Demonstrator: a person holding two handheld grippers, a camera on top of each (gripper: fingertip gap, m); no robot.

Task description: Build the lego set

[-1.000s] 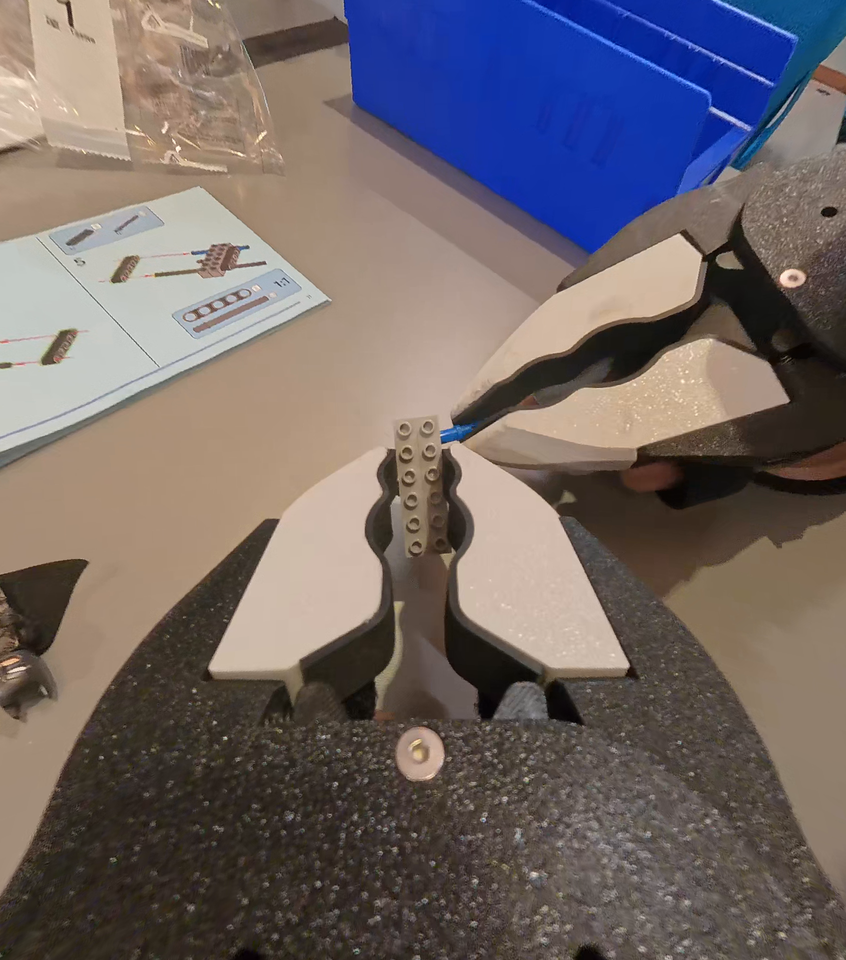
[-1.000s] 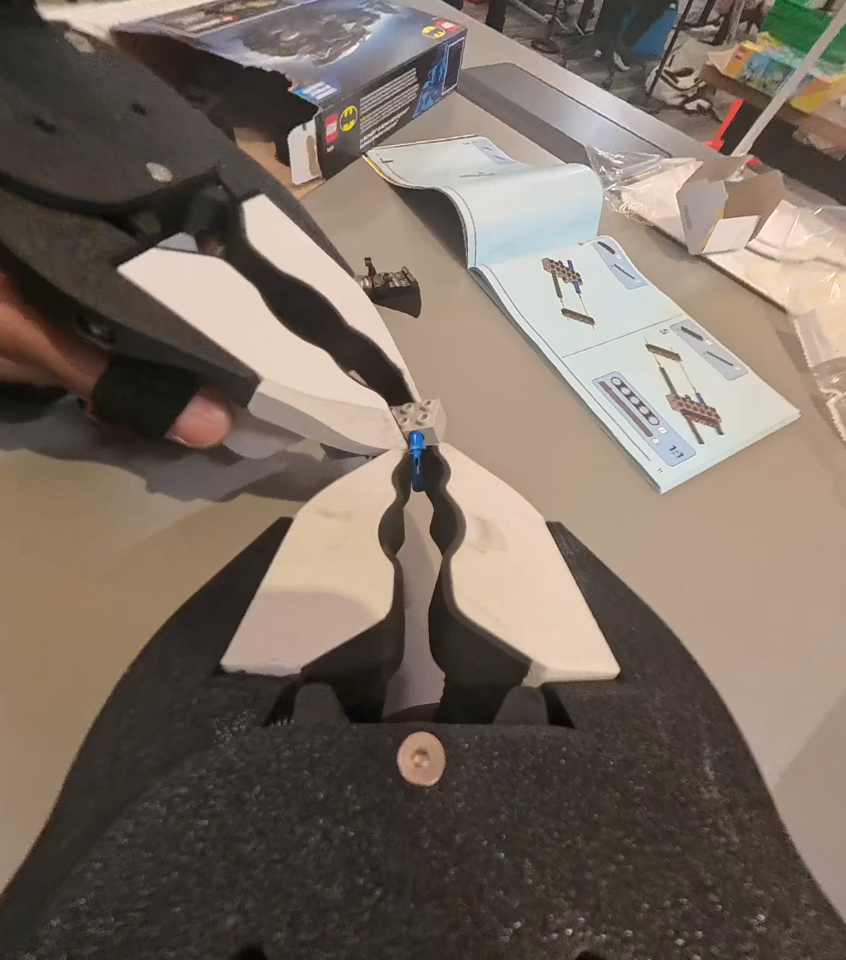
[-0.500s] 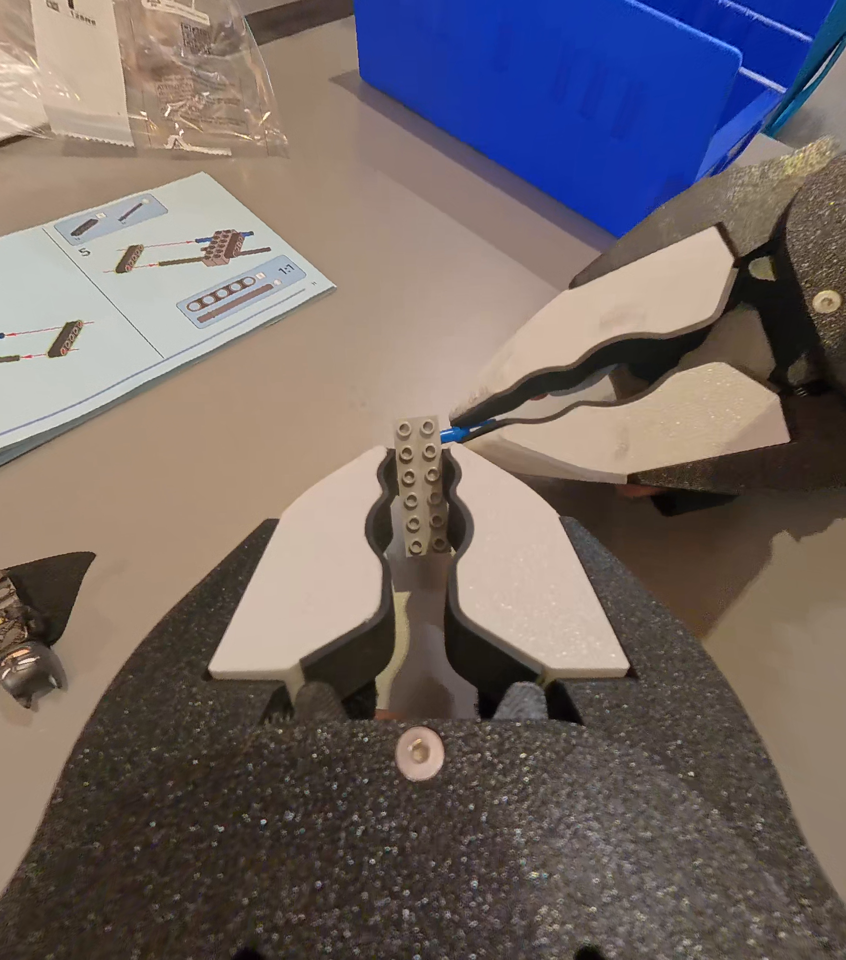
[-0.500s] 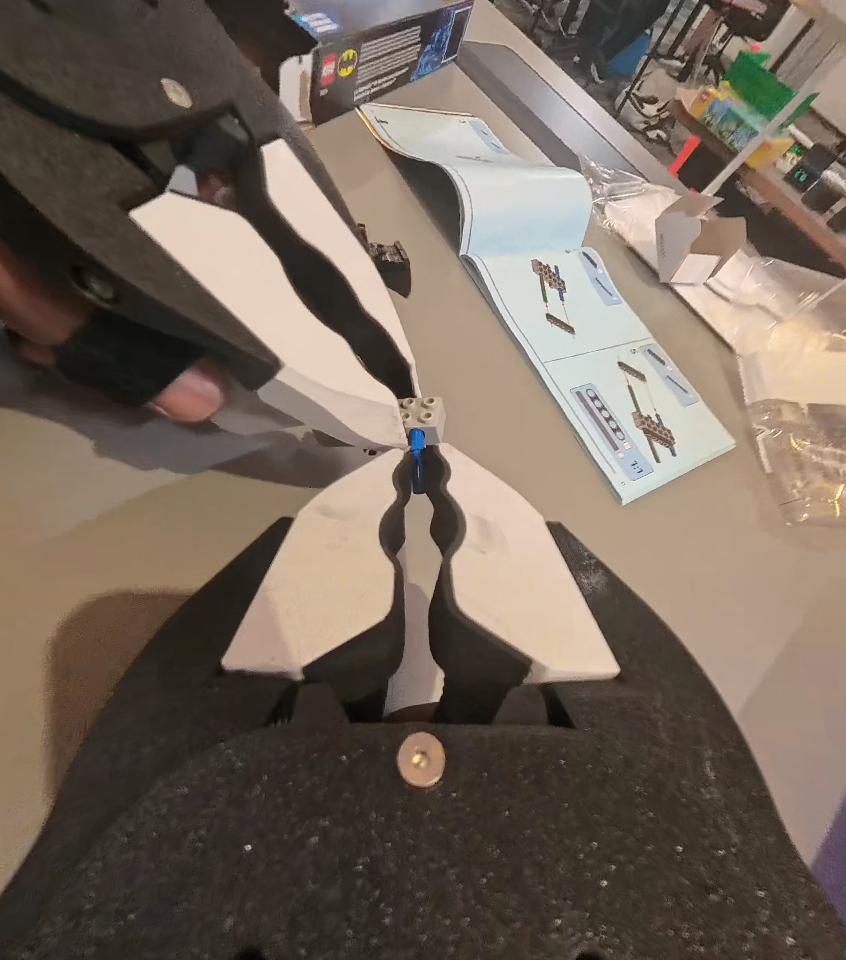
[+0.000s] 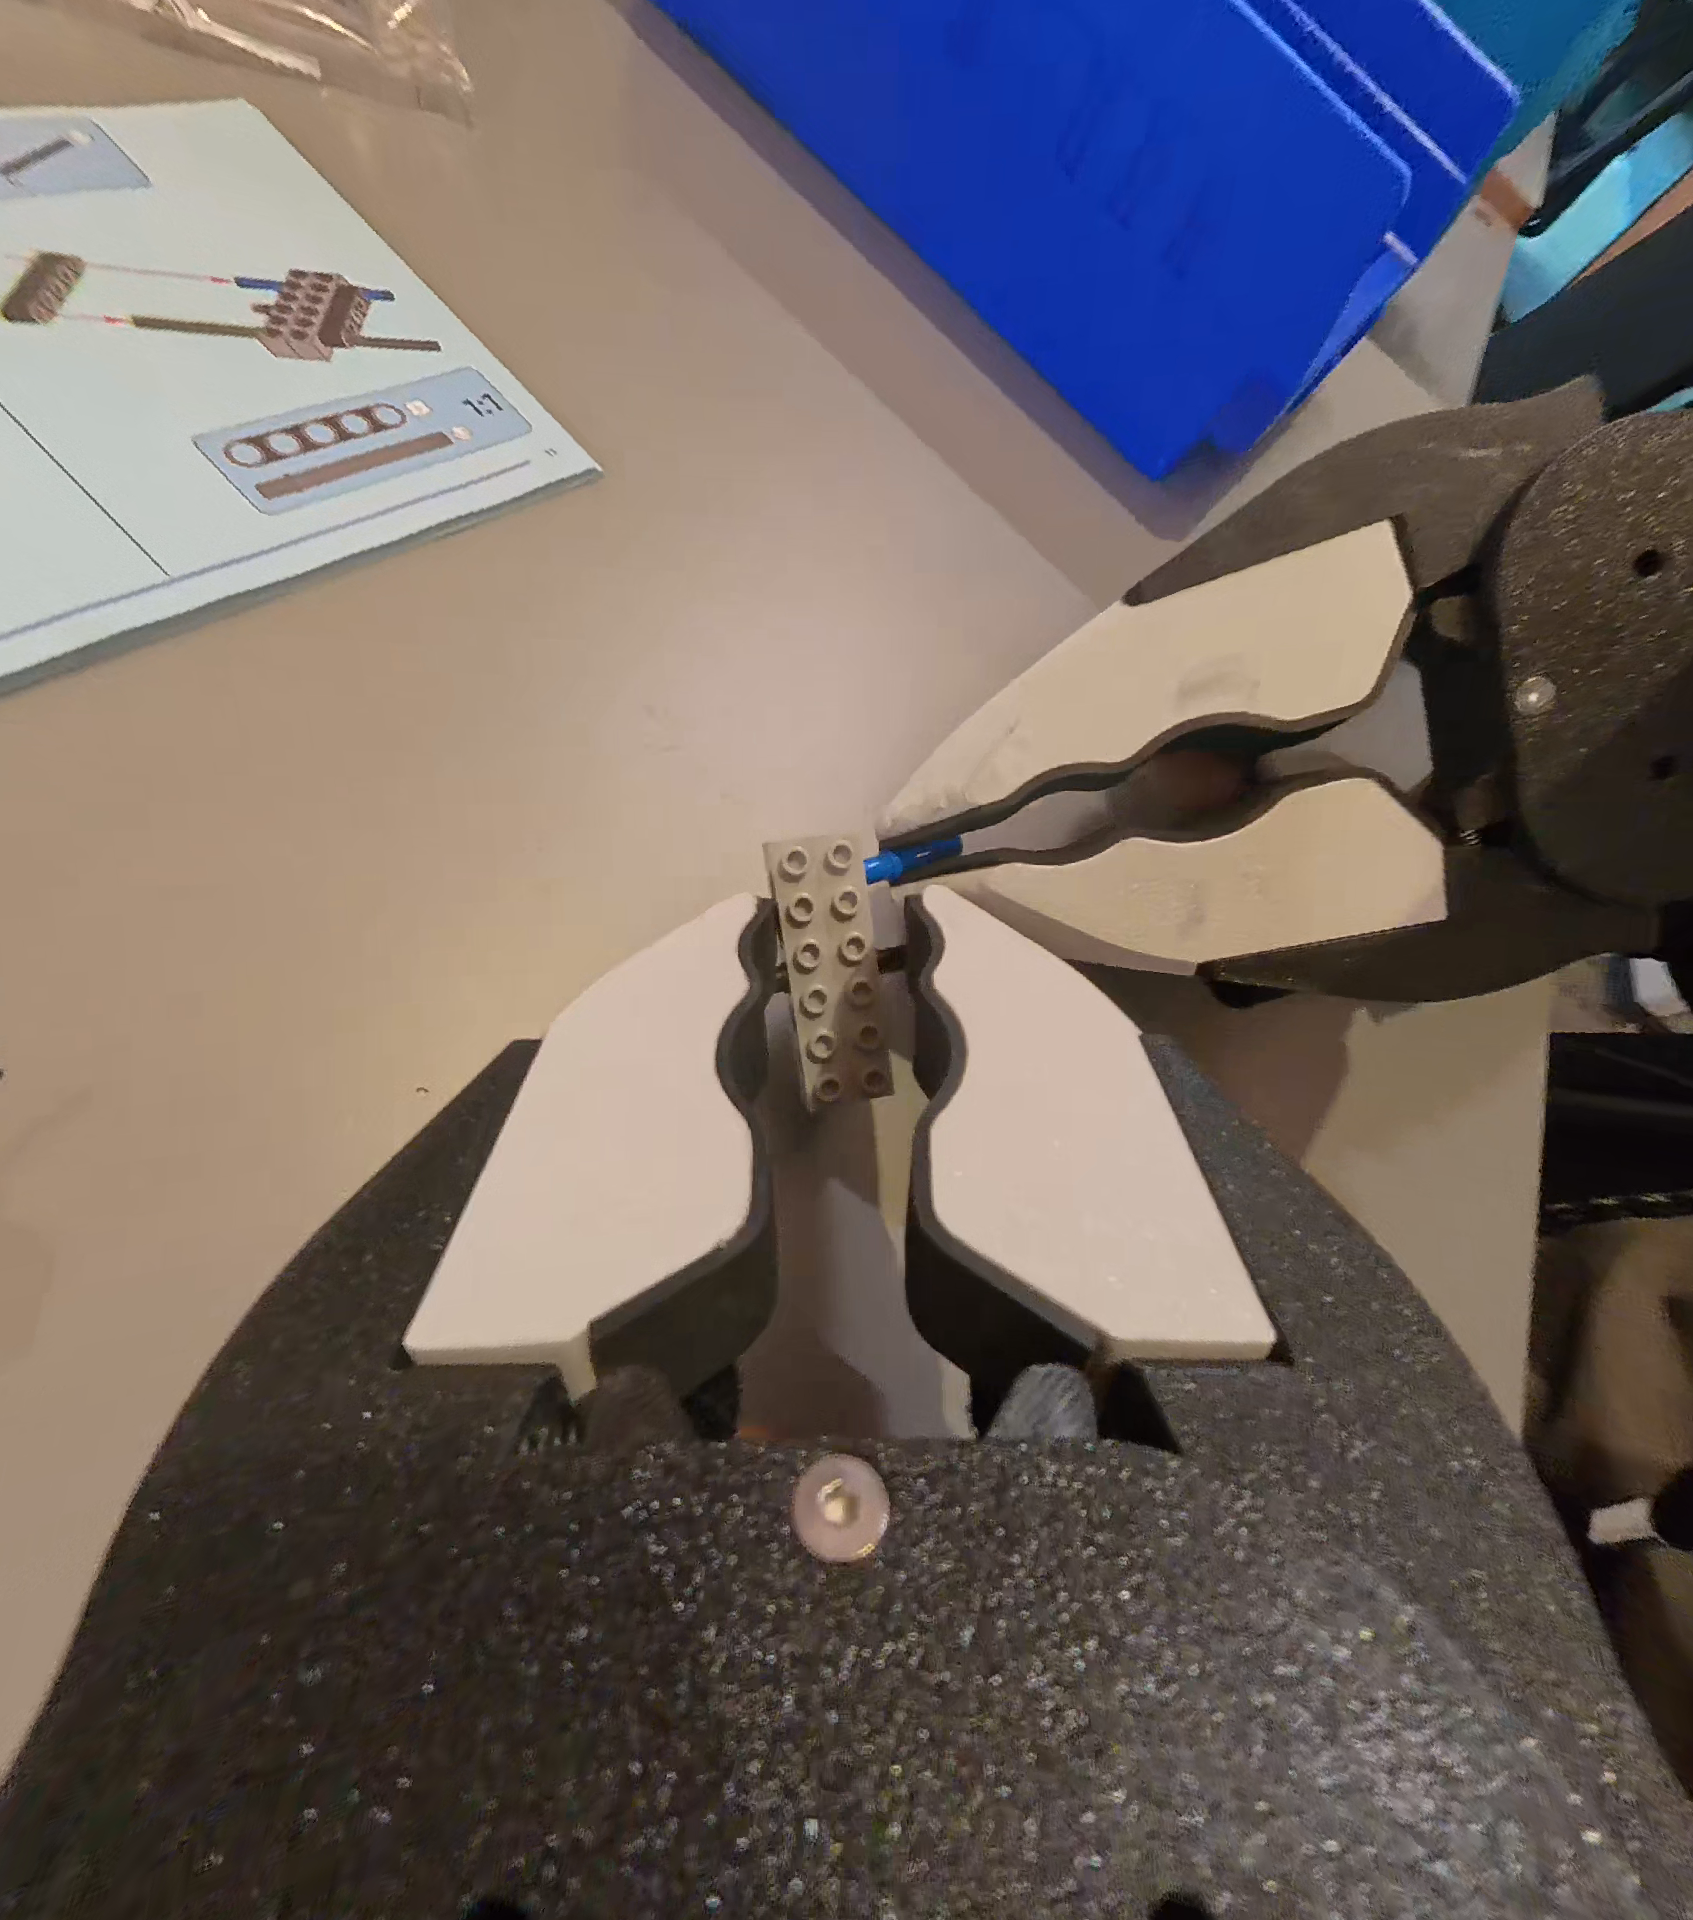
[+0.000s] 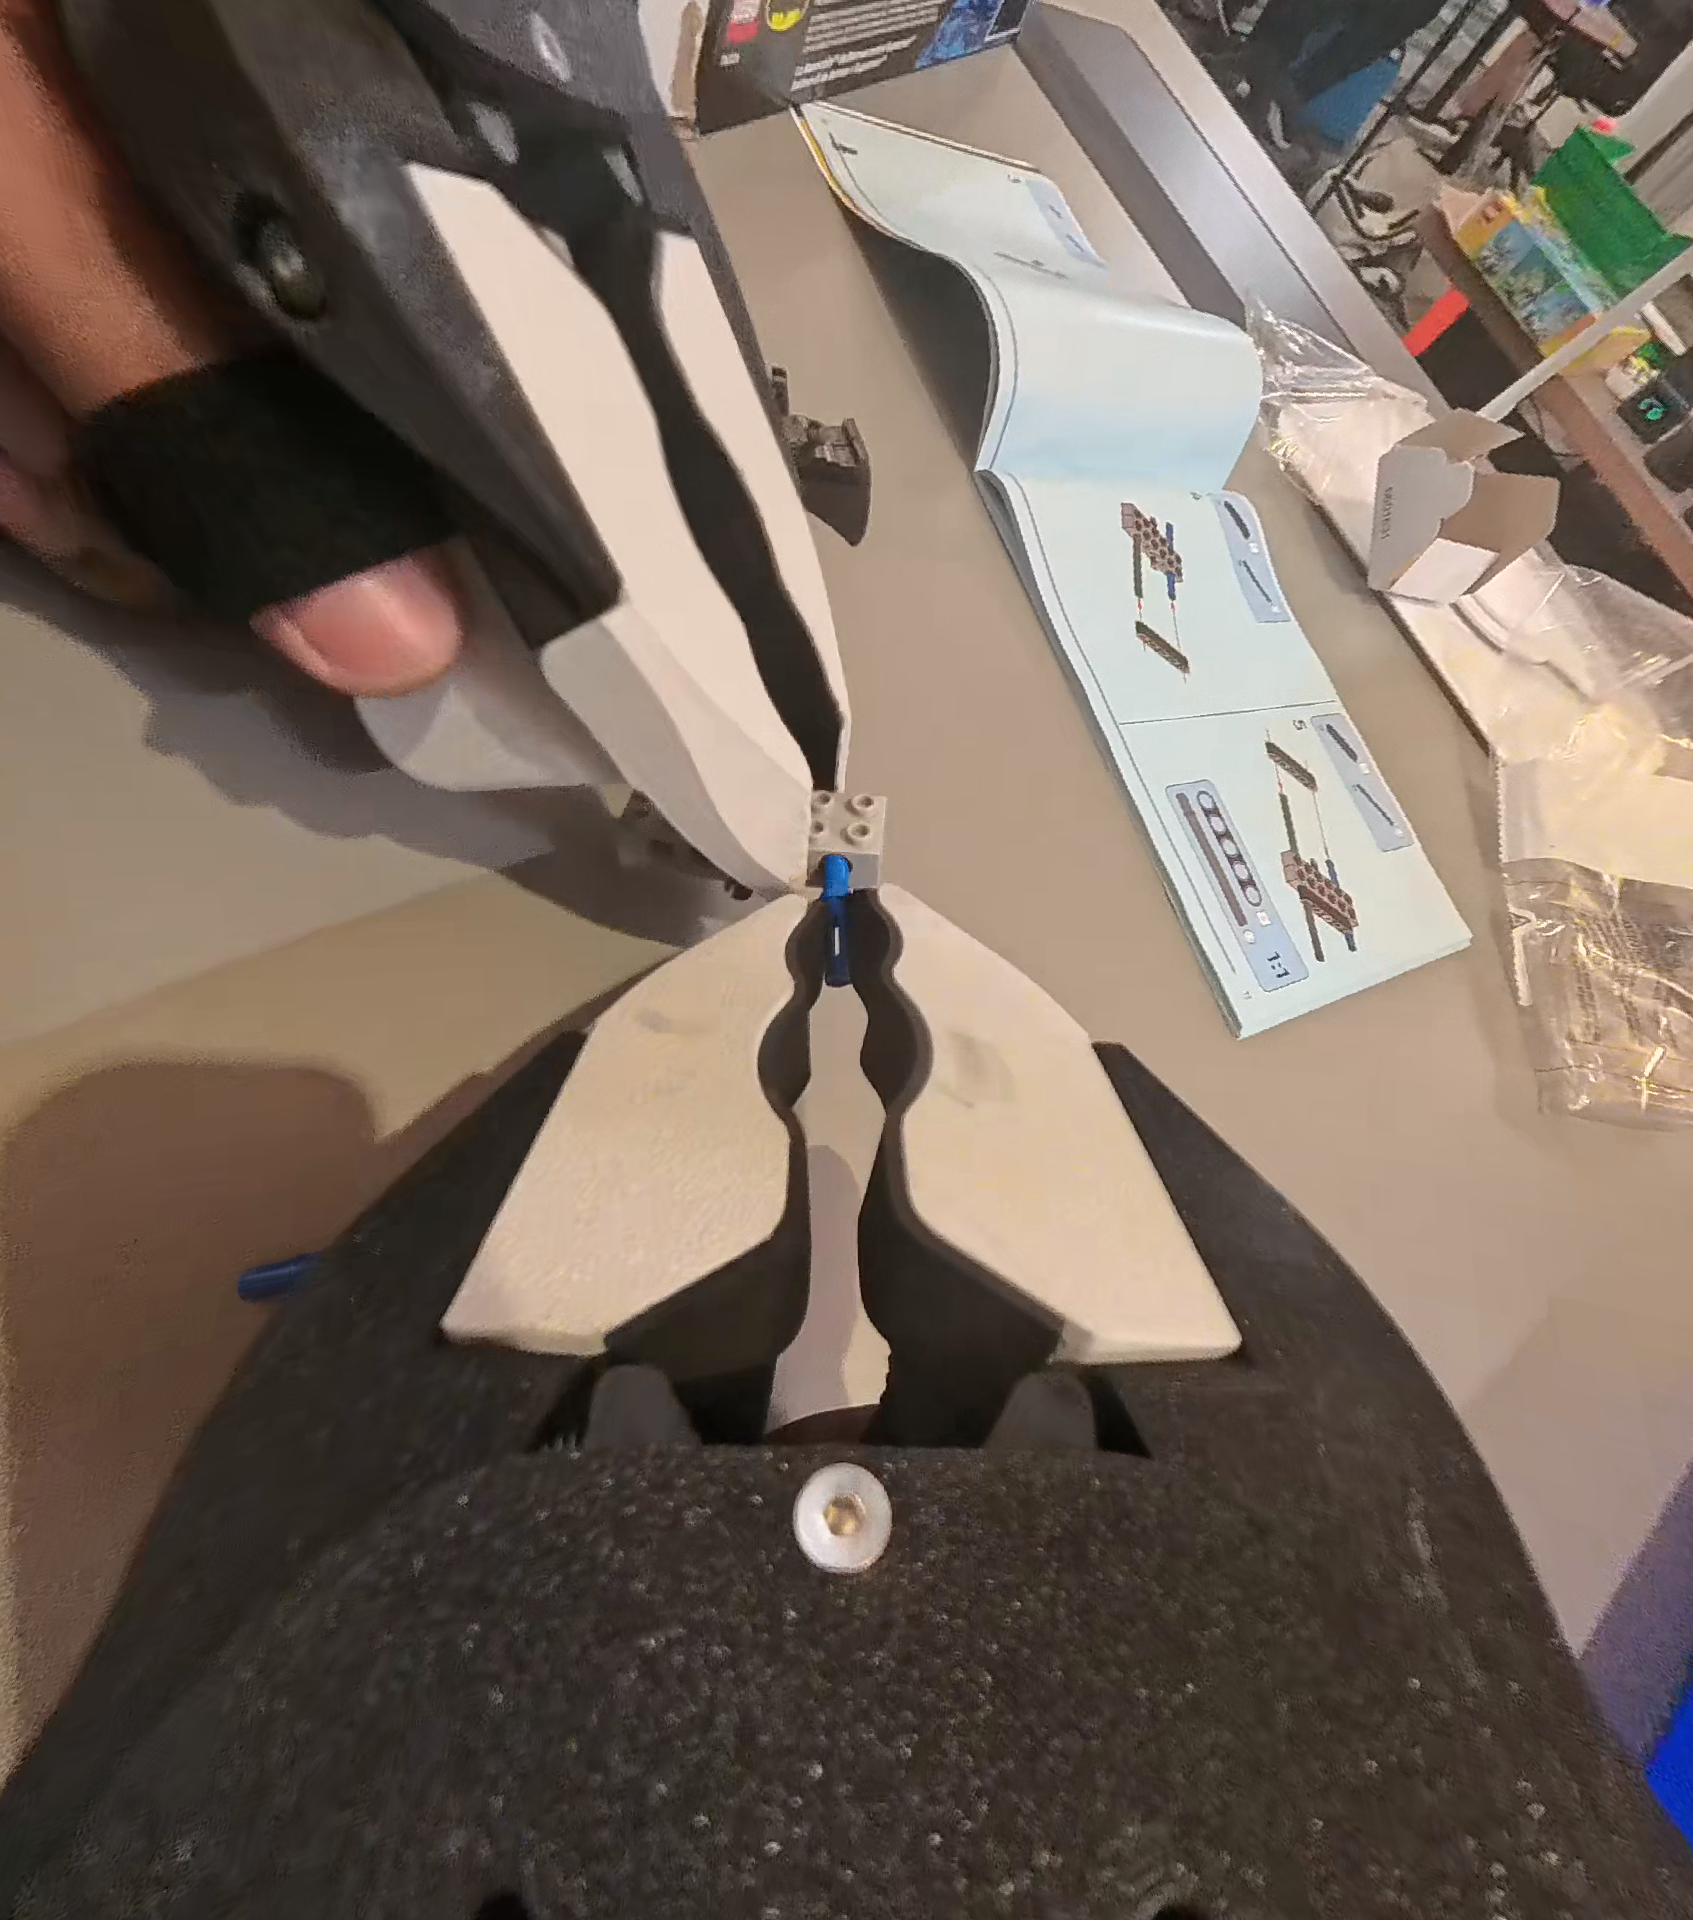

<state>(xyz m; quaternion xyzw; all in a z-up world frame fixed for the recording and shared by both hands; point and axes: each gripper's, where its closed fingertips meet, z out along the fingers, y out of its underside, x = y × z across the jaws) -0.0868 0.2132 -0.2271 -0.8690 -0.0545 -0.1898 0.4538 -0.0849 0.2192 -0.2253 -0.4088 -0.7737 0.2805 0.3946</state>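
Note:
A grey studded brick (image 5: 826, 966) stands tilted between the fingers of my left gripper (image 5: 837, 914). The jaws have widened and dark gaps show beside the brick, so the pads do not press on it. My right gripper (image 6: 837, 914) is shut on a small blue pin (image 6: 834, 914). The pin's tip sits in the side of the brick (image 6: 847, 836). In the left wrist view the right gripper (image 5: 899, 847) comes in from the right with the blue pin (image 5: 899, 860) against the brick's top end. A person's hand (image 6: 354, 613) holds the left gripper.
An open light-blue instruction booklet (image 5: 146, 364) lies at the left on the grey table. A blue bin (image 5: 1081, 187) stands beyond. Plastic bags (image 6: 1652, 935), a small white carton (image 6: 1455, 520), a dark toy piece (image 6: 826, 442) and a loose blue pin (image 6: 276, 1276) lie around. The tips of both grippers are at nearly the same place.
My left gripper's jaws have opened wider and the grey brick has tilted between them. The right gripper has stayed shut on the blue pin at the brick's side.

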